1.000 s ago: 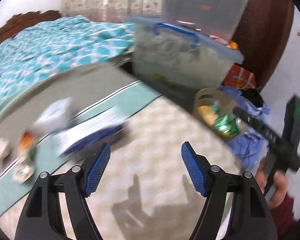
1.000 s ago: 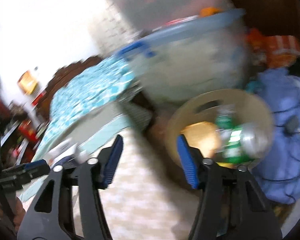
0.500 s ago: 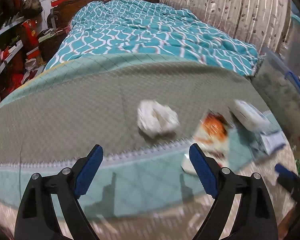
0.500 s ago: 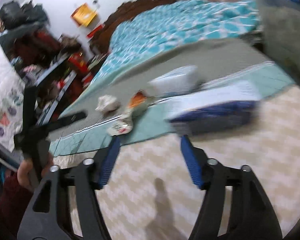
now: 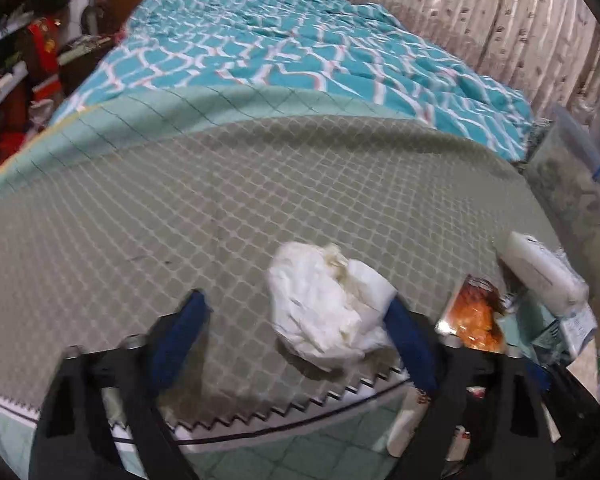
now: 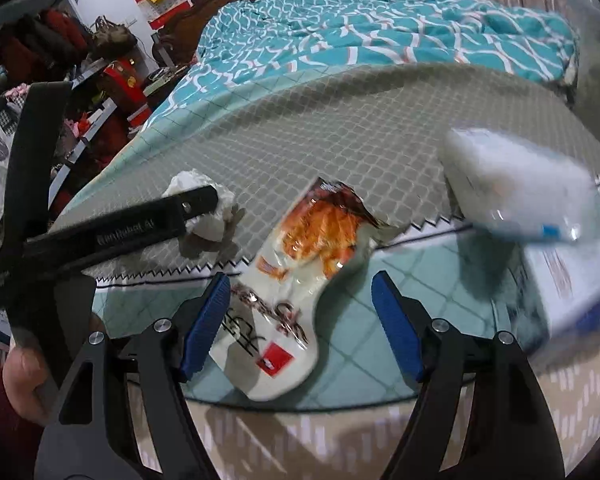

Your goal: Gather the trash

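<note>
Crumpled white tissue (image 5: 328, 308) is sitting puffy between the left gripper (image 5: 296, 344)'s spread jaws. Right gripper (image 6: 300, 320) is gaping around a torn orange-and-white snack wrapper (image 6: 300, 272).

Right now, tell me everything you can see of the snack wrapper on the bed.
The snack wrapper is a glossy, crinkled white packet with an orange food photo, dark lettering and a small red square. Its top looks torn open. It lies flat, overhanging the bed's edge, between the open fingers of the right hand-held gripper, ungripped, apart from the crumpled tissue.
</note>
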The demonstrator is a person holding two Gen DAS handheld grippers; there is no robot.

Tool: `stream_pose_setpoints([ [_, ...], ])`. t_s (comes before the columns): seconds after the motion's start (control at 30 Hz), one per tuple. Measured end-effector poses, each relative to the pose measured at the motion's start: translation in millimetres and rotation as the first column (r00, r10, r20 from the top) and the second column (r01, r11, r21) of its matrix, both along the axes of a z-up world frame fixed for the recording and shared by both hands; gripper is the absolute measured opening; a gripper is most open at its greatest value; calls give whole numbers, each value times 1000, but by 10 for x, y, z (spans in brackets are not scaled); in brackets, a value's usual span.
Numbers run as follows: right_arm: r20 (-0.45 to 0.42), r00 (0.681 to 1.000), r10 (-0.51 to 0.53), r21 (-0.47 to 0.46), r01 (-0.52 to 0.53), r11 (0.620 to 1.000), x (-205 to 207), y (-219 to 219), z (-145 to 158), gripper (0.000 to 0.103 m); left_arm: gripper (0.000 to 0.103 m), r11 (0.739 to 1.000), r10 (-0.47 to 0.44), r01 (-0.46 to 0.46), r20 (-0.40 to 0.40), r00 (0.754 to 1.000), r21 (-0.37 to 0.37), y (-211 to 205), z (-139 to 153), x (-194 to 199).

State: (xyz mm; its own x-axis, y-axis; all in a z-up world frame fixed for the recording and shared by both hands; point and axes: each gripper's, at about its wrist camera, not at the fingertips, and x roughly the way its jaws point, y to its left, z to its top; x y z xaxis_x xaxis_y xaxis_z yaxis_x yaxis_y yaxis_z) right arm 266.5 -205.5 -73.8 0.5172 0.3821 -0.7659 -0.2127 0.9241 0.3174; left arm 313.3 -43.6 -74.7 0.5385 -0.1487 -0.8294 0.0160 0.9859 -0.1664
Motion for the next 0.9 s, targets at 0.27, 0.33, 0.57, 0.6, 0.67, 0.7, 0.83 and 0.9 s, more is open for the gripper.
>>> stream_pose_setpoints([
  [0.27,57,995,83,-2,-83,997,-478,98,146,24,34,999,-32,32,3,999,-2,-7,159,-509],
  [0.33,56,993,103,12,-104,995,-678,82,166,23,34,999,-33,33,11,999,-20,51,209,-793],
  [0.57,36,985,170,73,-172,982,-1530,-65,156,23,34,995,-56,56,5,998,-82,201,216,-1772],
  [0.6,29,984,175,88,-177,980,-1613,-99,144,23,35,994,-58,58,2,998,-93,207,209,-1928],
  [0.67,6,981,194,123,-193,973,-1830,-159,105,23,35,993,-60,59,1,998,-106,204,205,-2179],
  [0.7,6,980,200,126,-199,972,-1907,-179,97,23,35,992,-58,58,4,998,-110,201,209,-2314],
  [0.83,0,975,224,141,-222,965,-2239,-234,91,23,36,990,-50,51,5,999,-134,165,212,-2751],
  [0.9,3,975,223,149,-221,964,-2353,-253,92,25,38,991,-41,42,11,999,-125,121,224,-2929],
])
